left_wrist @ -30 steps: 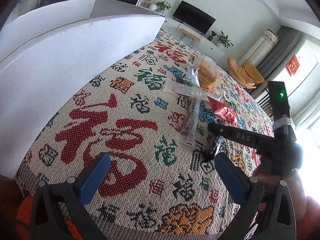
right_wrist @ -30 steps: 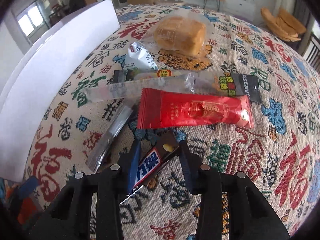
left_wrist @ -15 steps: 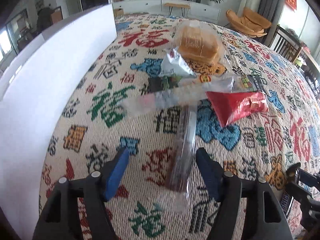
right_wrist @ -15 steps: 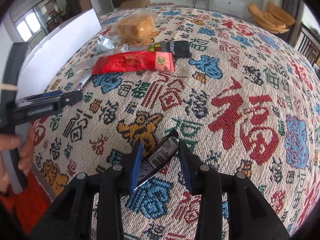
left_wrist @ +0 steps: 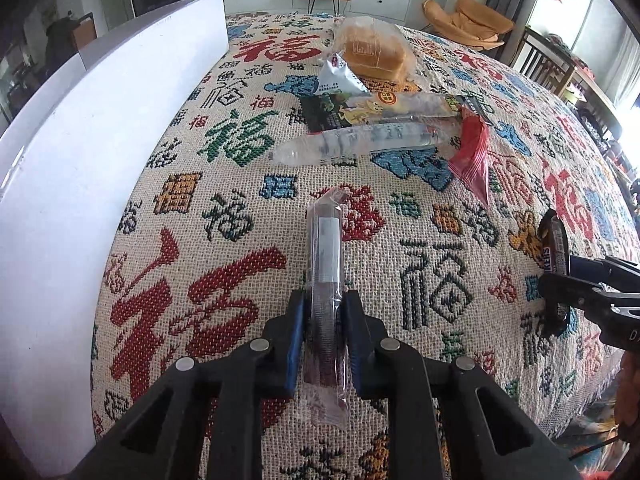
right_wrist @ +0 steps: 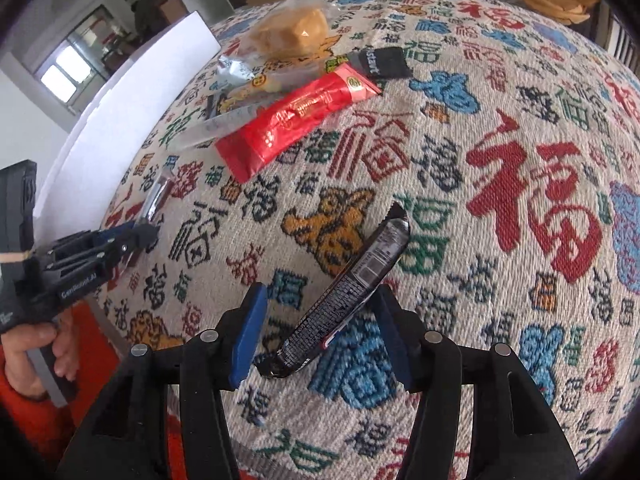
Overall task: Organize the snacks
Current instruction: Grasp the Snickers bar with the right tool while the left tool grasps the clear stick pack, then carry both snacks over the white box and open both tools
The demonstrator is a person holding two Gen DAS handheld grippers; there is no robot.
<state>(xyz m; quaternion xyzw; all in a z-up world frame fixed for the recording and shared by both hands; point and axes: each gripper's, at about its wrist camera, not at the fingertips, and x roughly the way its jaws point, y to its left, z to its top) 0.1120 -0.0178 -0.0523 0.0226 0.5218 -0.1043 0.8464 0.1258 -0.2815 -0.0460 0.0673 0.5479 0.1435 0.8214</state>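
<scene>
Both claws changing: left one clamping, right one letting go.
Left claw (left_wrist: 325, 322) has just been closing and is now pinching the clear-wrapped dark snack stick (left_wrist: 326, 268) over the patterned table (left_wrist: 440, 280); right claw (right_wrist: 320, 334), just widening, is straddling the chocolate bar (right_wrist: 352, 288) (pads apart from it).
</scene>
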